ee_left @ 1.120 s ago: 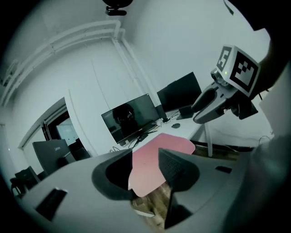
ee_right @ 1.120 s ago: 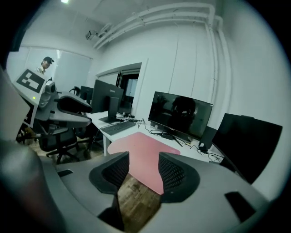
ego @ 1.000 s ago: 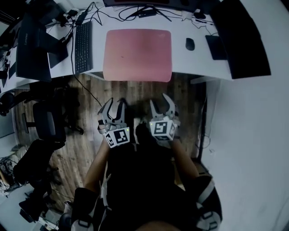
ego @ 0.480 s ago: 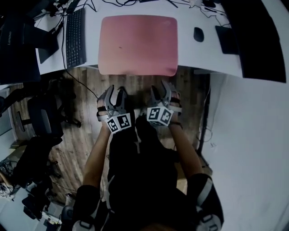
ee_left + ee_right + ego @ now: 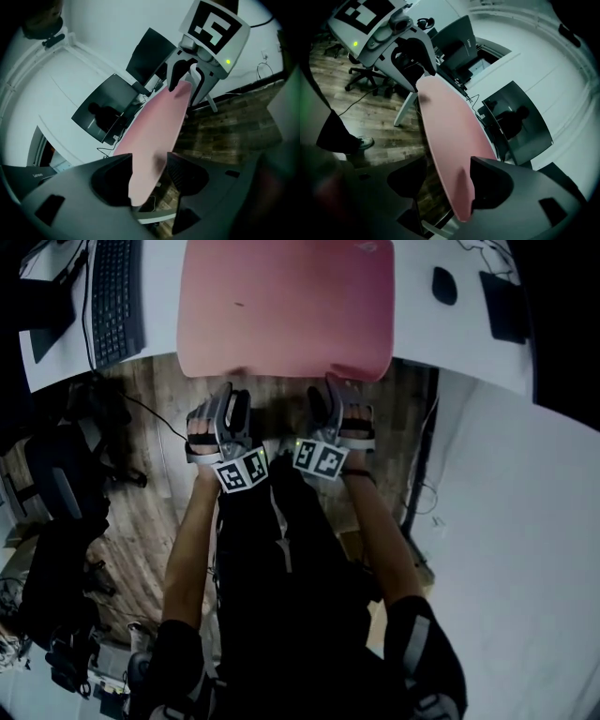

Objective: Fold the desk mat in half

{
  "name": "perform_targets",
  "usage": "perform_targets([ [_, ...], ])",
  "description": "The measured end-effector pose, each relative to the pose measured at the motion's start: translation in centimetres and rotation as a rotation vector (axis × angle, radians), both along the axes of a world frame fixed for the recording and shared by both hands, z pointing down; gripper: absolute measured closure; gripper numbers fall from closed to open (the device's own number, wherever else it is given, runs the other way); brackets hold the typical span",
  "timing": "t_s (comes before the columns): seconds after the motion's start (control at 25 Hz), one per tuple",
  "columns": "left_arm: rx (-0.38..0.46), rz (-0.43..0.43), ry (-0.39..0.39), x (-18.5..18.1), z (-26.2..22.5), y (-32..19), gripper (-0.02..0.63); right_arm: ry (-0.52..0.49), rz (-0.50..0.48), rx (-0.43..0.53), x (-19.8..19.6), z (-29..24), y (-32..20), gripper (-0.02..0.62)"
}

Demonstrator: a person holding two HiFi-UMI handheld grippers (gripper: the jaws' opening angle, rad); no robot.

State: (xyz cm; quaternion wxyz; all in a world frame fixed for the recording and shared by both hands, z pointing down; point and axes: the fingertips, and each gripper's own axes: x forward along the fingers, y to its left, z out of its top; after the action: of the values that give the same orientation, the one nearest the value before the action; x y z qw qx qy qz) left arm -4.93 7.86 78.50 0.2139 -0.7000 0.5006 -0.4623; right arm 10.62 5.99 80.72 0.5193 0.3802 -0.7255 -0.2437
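Straddling the near edge of the pink desk mat [image 5: 286, 306], both tools stand with jaws apart and nothing pinched. The left tool [image 5: 231, 399] takes the edge's left part, the right tool [image 5: 328, 395] its right. The mat lies flat on the white worktop [image 5: 417, 329], its near edge jutting over the rim.

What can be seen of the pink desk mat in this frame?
The desk mat is a thin pink rectangle with rounded corners and one small dark speck near its left side. It lies flat and unfolded on the white desk, its near edge overhanging toward the person. The left claw straddles that edge near one corner, the right claw near the other; both have jaws apart around it, not closed.
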Motion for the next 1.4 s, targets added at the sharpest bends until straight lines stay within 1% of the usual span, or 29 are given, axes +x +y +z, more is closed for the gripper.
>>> perform_targets([
  [0.12, 0.030, 0.032, -0.074, -0.1, 1.9, -0.3, 0.373, 0.058, -0.017, 0.036, -0.5, 1.9, -0.4, 0.332],
  [0.2, 0.047, 0.042, -0.108, -0.2, 2.9, -0.6, 0.365, 0.077, -0.018, 0.071, -0.4, 2.5, -0.6, 0.327],
  [0.28, 0.070, 0.046, -0.139, -0.3, 3.6, -1.0, 0.359, 0.099, -0.022, 0.125, -0.3, 2.6, -1.1, 0.325],
  [0.4, 0.137, 0.066, -0.216, -0.7, 4.0, -1.9, 0.354, 0.139, -0.020, 0.203, -0.2, 2.6, -2.0, 0.322],
  [0.44, 0.159, 0.072, -0.240, -0.8, 4.0, -2.1, 0.353, 0.145, -0.017, 0.221, -0.3, 2.6, -2.3, 0.322],
  [0.52, 0.180, 0.072, -0.264, -1.1, 4.2, -2.6, 0.351, 0.136, -0.010, 0.244, -0.4, 2.5, -2.8, 0.323],
  [0.68, 0.192, 0.021, -0.278, -2.0, 4.4, -3.2, 0.353, 0.119, -0.011, 0.248, -0.4, 2.3, -3.1, 0.324],
  [0.84, 0.201, -0.017, -0.258, -2.7, 3.7, -3.6, 0.356, 0.112, -0.026, 0.235, -0.4, 1.9, -2.7, 0.341],
  [1.04, 0.130, 0.007, -0.217, -2.7, 3.5, -3.3, 0.384, 0.088, -0.044, 0.174, -0.6, 1.4, -1.7, 0.407],
  [1.28, 0.052, 0.043, -0.196, -2.2, 3.0, -2.0, 0.467, 0.046, -0.061, 0.117, -0.4, 0.7, -0.4, 0.523],
  [1.4, 0.038, 0.047, -0.186, -2.0, 2.1, -1.1, 0.545, 0.034, -0.071, 0.098, -0.4, -0.2, -0.2, 0.559],
])
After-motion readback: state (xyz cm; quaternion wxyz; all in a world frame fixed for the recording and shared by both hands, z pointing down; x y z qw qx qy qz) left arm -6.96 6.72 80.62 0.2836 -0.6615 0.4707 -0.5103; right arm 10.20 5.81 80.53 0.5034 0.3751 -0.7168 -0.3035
